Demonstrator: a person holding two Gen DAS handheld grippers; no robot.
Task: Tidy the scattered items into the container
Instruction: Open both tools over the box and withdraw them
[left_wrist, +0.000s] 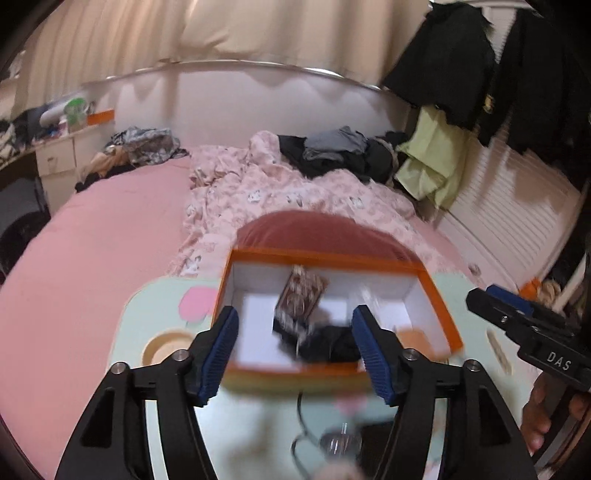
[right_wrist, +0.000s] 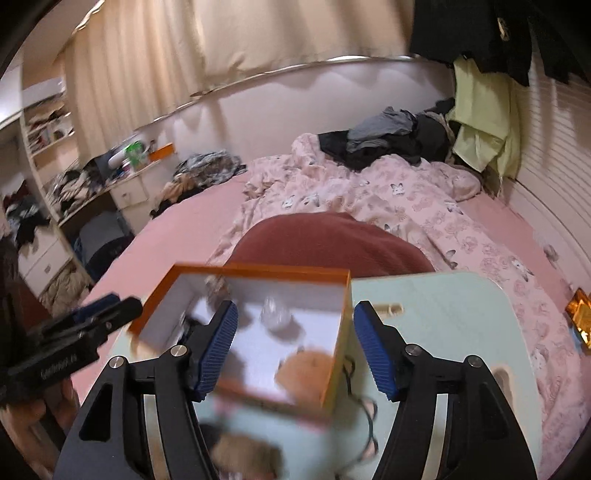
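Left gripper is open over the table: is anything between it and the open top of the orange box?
Nothing visible blocks it. The left gripper, jaws open and empty, sits right at the near wall of the orange box, whose top is open. Only items already inside lie ahead; they are too blurred to name.

- A pale green table (left_wrist: 155, 306) stands over a pink bed (left_wrist: 92, 258).
- On the table: an orange box (left_wrist: 439, 317), a black cable (left_wrist: 301, 435), and a blurred brown thing (right_wrist: 243, 452), perhaps plush.
- On the bed: a quilt (left_wrist: 295, 195) and clothes (left_wrist: 332, 155).
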